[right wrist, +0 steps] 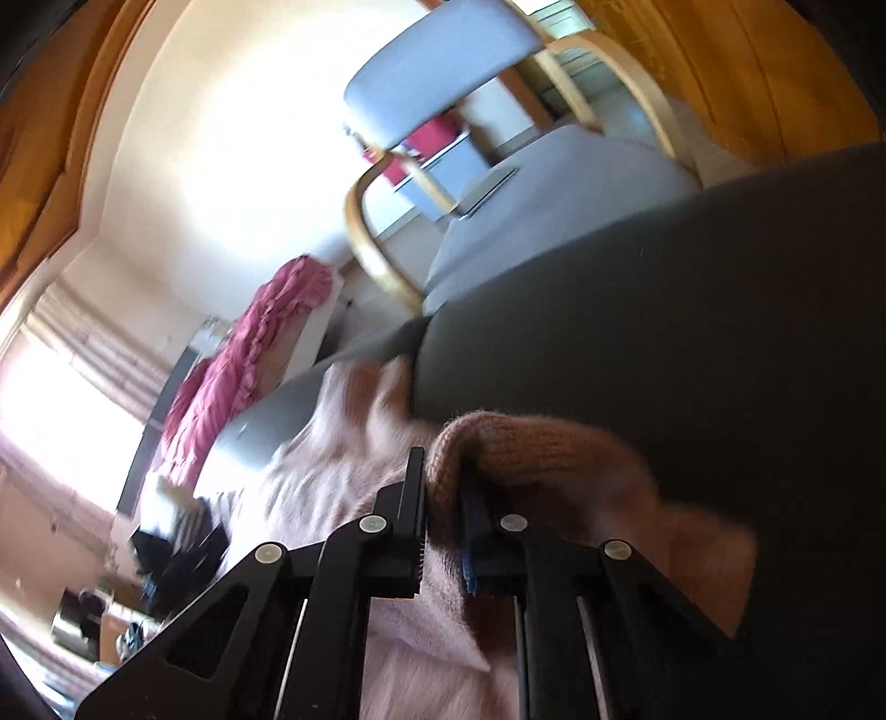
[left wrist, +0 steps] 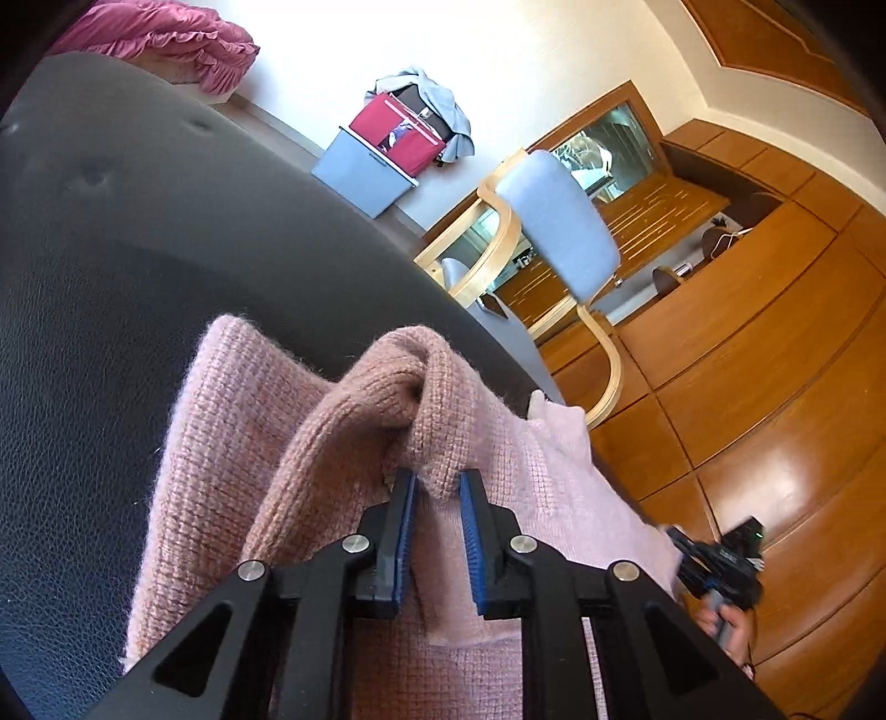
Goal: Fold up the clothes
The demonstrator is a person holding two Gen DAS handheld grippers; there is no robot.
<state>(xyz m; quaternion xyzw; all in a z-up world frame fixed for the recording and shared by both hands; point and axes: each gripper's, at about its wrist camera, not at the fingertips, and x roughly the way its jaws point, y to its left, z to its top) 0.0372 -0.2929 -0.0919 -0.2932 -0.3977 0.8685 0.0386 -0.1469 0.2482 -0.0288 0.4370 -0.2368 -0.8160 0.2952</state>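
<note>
A pink knit sweater (left wrist: 221, 443) lies bunched on a black leather surface (left wrist: 111, 277). My left gripper (left wrist: 437, 482) is shut on a raised fold of the knit, pinched between its blue pads. In the right wrist view my right gripper (right wrist: 446, 471) is shut on another rolled edge of the sweater (right wrist: 554, 443), over the same black surface (right wrist: 692, 304). The picture there is smeared by motion. A hand (left wrist: 725, 620) holding the right tool shows at the sweater's far right edge in the left wrist view.
A grey chair with a bent-wood frame (left wrist: 554, 221) stands beyond the black surface. Red and grey boxes (left wrist: 387, 144) sit by the wall. Ruffled pink bedding (left wrist: 166, 33) lies at the far left. Wood panelling (left wrist: 775, 332) fills the right side.
</note>
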